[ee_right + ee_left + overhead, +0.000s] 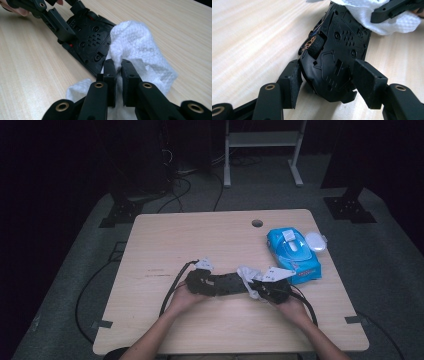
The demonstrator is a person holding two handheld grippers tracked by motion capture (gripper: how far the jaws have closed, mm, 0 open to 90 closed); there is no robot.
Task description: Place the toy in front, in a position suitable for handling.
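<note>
A black toy car (pixel 226 284) lies tipped on the wooden table (pixel 200 235), its underside (pixel 337 42) turned toward the left gripper view, with one gold-rimmed wheel showing. My left gripper (pixel 327 77) has a pad pressed on each side of the car's end, and it appears again at top left in the right gripper view (pixel 55 20). My right gripper (pixel 118 72) is shut on a crumpled white wipe (pixel 135 42), which rests against the car's other end (pixel 87 37). From above, the wipe (pixel 247 272) sits between the two grippers.
A blue pack of wet wipes (pixel 292 255) lies right of the hands with its white lid (pixel 316 241) flipped open. A cable hole (pixel 257 223) is near the table's far edge. Black cables trail off both grippers toward the near edge.
</note>
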